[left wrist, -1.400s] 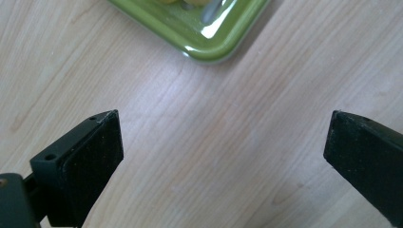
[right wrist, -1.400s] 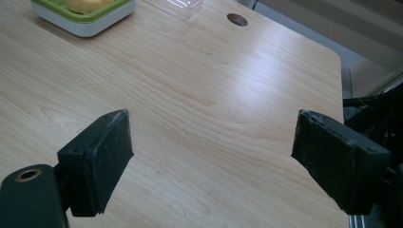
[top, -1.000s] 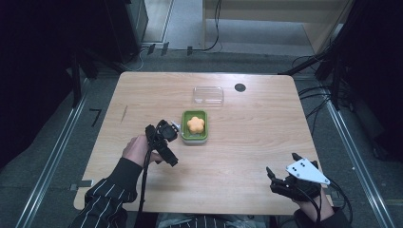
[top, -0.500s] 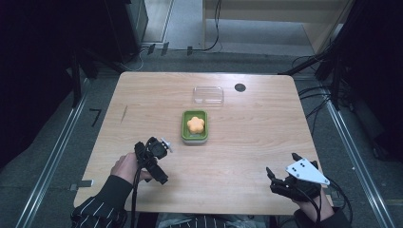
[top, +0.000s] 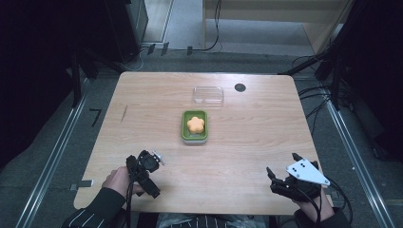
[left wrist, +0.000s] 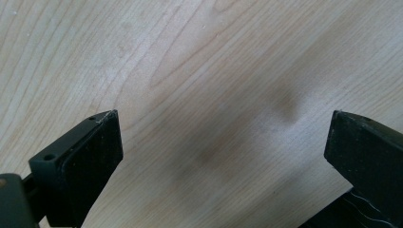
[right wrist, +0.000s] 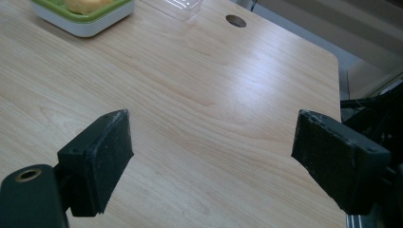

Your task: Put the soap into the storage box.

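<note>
A green and white container [top: 183, 129] stands at the table's middle with an orange flower-shaped piece [top: 195, 124] inside. A clear lid [top: 208, 95] lies beyond it. My left gripper [top: 142, 160] is near the front left of the table, open, its jaws wide apart over bare wood [left wrist: 225, 128]. My right gripper [top: 282, 165] rests open at the front right corner with nothing between its jaws [right wrist: 214, 123]. In the right gripper view the container [right wrist: 81, 21], the orange piece [right wrist: 85, 4] and the clear lid [right wrist: 176, 5] sit far ahead at the top edge.
A round cable hole [top: 240, 87] is in the table at the back right, also seen as the hole [right wrist: 236, 20] in the right gripper view. Dark floor, metal rails and cables surround the wooden table [top: 256, 133].
My left gripper has drawn back from beside the green container toward the front left edge of the table. The right gripper has not moved.
</note>
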`<state>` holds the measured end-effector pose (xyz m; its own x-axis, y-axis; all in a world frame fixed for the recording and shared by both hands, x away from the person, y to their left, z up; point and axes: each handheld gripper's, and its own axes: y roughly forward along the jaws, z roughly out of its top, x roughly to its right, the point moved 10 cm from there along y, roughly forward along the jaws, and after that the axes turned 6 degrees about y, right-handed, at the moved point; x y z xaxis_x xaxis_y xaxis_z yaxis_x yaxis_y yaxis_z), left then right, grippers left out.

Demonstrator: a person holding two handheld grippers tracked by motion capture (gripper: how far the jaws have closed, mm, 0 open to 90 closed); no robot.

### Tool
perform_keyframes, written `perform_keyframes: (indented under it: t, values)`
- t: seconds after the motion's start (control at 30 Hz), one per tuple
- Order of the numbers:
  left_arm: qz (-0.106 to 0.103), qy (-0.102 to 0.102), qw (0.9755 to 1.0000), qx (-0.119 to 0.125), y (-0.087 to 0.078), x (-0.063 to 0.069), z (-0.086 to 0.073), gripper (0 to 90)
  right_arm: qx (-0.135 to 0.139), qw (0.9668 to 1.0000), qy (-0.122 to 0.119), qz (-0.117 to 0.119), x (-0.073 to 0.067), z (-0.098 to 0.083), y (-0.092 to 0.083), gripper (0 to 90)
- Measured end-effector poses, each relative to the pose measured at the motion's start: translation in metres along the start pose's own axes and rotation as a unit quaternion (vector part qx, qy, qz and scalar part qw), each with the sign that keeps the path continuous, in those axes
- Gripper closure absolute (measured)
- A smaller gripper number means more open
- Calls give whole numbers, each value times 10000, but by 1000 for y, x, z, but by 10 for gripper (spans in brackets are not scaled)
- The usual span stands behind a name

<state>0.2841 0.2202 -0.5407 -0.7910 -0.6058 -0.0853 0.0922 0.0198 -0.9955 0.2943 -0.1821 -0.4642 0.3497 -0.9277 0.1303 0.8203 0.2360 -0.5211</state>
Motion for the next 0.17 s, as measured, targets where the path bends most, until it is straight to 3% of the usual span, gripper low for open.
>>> perform_keyframes:
  t: [0.17]
  values:
    - [-15, 67, 10000, 8, 3, 2, 3, 0, -11, 10000, -2, 3, 0, 0, 1, 137]
